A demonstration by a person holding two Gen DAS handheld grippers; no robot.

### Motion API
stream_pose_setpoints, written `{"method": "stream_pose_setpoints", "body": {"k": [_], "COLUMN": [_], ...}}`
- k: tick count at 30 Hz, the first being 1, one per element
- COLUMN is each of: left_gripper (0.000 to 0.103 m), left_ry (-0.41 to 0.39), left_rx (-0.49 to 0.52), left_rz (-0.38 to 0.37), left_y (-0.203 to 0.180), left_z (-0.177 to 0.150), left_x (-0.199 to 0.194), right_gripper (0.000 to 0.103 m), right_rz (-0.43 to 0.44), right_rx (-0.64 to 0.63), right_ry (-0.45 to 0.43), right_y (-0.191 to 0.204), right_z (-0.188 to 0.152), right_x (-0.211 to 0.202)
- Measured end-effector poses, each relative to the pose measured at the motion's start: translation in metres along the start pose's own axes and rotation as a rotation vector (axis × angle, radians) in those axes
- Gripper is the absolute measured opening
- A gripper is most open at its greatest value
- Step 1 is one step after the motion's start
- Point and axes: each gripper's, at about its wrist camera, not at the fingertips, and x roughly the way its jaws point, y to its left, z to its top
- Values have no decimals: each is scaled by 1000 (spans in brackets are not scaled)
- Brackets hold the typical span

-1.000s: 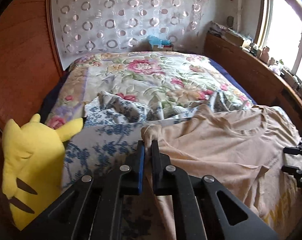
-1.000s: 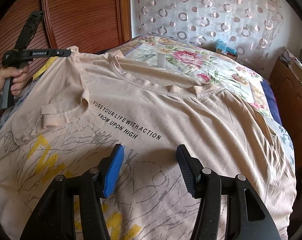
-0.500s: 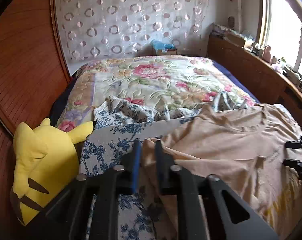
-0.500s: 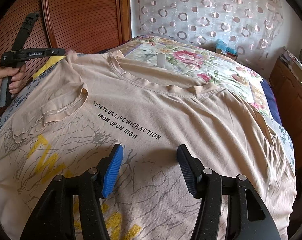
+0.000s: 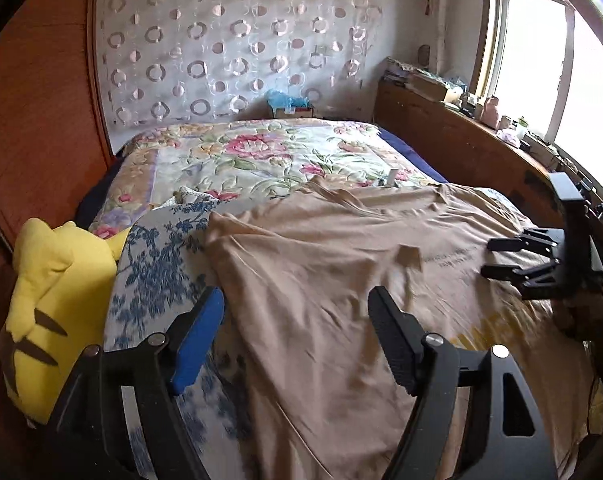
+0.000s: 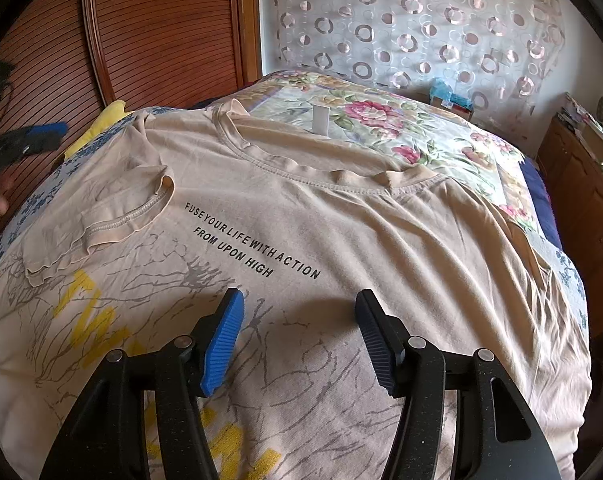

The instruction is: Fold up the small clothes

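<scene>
My left gripper [image 5: 297,312] has just been opening, nothing between its jaws, above the beige T-shirt [image 5: 341,280] spread on the bed [image 5: 261,152]. Only this view shows the yellow plush [image 5: 49,312]. My right gripper [image 6: 299,320] hovers open; its view alone reads the shirt's lettering [image 6: 249,240].
</scene>
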Motion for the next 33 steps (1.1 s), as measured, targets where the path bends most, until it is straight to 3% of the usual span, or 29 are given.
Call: {"method": "stream_pose_setpoints", "body": {"k": [7, 13, 18, 28, 33], "left_gripper": [75, 75, 65, 65, 65], "left_ry": [14, 24, 34, 15, 6], "left_rx": [26, 50, 52, 33, 21], "left_rz": [-13, -14, -16, -30, -35], "left_y": [-32, -52, -63, -82, -89], "left_z": [-31, -50, -59, -76, -79], "left_x": [-16, -19, -24, -39, -40], "right_gripper": [60, 60, 60, 60, 60], "right_rz": [25, -17, -55, -148, -199], "right_rx": [63, 101, 134, 226, 318], "right_ry": [-24, -78, -104, -130, -129], "right_y": [-6, -12, -21, -38, -69], "right_z": [-18, -44, -68, -129, -154], "right_x": [-25, -69, -99, -146, -159]}}
